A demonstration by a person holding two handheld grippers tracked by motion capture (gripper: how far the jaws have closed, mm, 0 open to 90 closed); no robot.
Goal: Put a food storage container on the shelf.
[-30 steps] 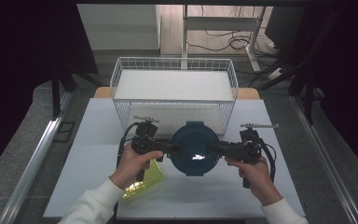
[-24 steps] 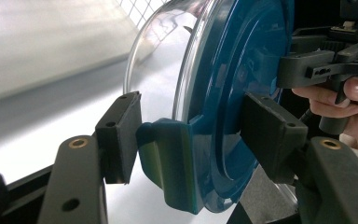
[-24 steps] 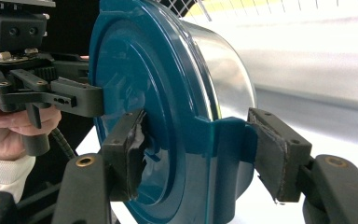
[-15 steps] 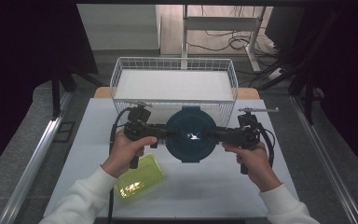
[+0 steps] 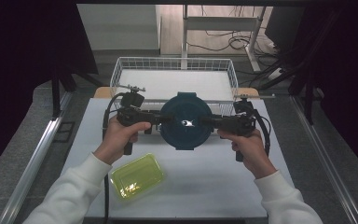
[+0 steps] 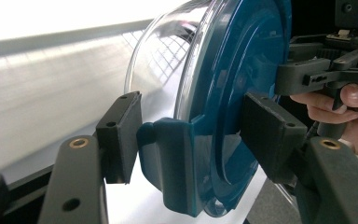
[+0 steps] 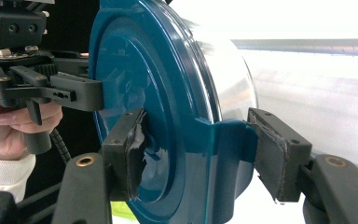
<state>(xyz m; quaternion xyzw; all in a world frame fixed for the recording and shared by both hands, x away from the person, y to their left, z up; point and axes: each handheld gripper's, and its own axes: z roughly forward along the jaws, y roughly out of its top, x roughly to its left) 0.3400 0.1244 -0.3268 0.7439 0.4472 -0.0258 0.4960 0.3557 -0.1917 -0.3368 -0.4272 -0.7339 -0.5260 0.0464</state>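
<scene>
The round glass container with a teal clip-on lid (image 5: 185, 122) is held between the two grippers, lid facing the camera in the high view, clear of the white desk (image 5: 205, 182) and in front of the near wall of the white wire basket (image 5: 175, 63). A second ago it sat lower and nearer the person; since then both hands have carried it up and away, so it now overlaps the basket's near rim.

The left gripper (image 5: 157, 119) has its fingers (image 6: 121, 135) clamped on the lid's left clip tab, and the right gripper (image 5: 213, 122) clamps the opposite tab with its fingers (image 7: 270, 149), one pad on the lid face, one behind the tab. Neither grip has changed.

The yellow-green plastic lid (image 5: 137, 176), earlier half hidden under the left hand (image 5: 121, 140), now lies fully exposed on the desk.
</scene>
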